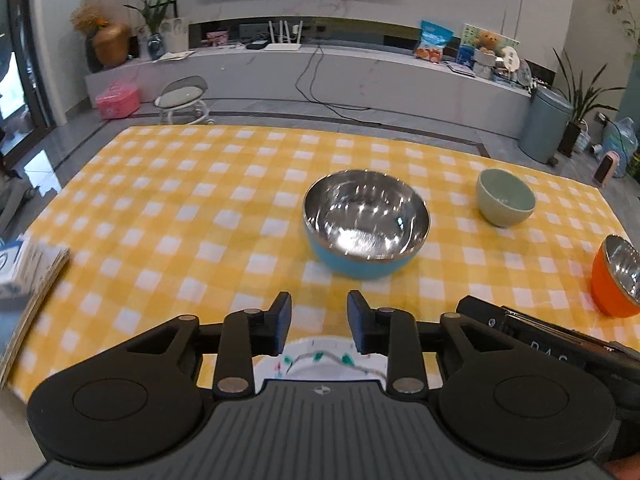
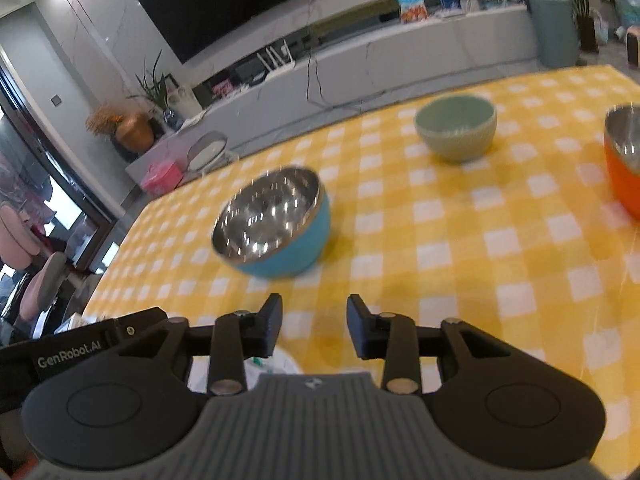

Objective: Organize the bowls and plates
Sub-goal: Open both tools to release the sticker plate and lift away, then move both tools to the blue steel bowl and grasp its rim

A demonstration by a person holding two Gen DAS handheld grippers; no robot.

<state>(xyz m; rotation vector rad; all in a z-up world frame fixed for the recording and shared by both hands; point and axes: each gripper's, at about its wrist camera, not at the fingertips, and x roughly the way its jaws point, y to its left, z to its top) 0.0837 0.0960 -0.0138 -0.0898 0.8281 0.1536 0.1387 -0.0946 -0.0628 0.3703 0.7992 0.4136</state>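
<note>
Currently the surface point(image 1: 180, 208), under a yellow check cloth, carries all the task items, so ordering runs from it downward. Blue bowl point(image 1: 366, 224), steel-lined, sits upright near mid-surface, directly ahead of both tools; probably the largest bowl, hence a likely base if the bowls are to be nested (judgement). Plate point(image 1: 324, 364), white with a green and red rim pattern, lies flat at the near edge, mostly hidden under the left tool's body; only a sliver shows in the right wrist view. Its position just below both tools suggests it is set where it belongs, though I cannot tell whether it rests on another plate. Orange bowl point(image 1: 616, 276), also steel-lined, stands at the far right edge, cut off by the frame. Green bowl point(image 1: 506, 198), ceramic and smallest, stands upright beyond and to the right of the blue one, well apart from it. Bowls are scattered, not yet gathered: bowl step judged still to do. Left tool point(image 1: 319, 320): jaws partly apart, nothing between the pads, hanging above the plate's far rim. Right tool point(image 2: 314, 326): same partial gap, empty, over bare cloth with the blue bowl ahead to its left. Both views are slightly blurred. Stack of flat items at the left edge point(image 1: 28, 276), not part of the task.
</note>
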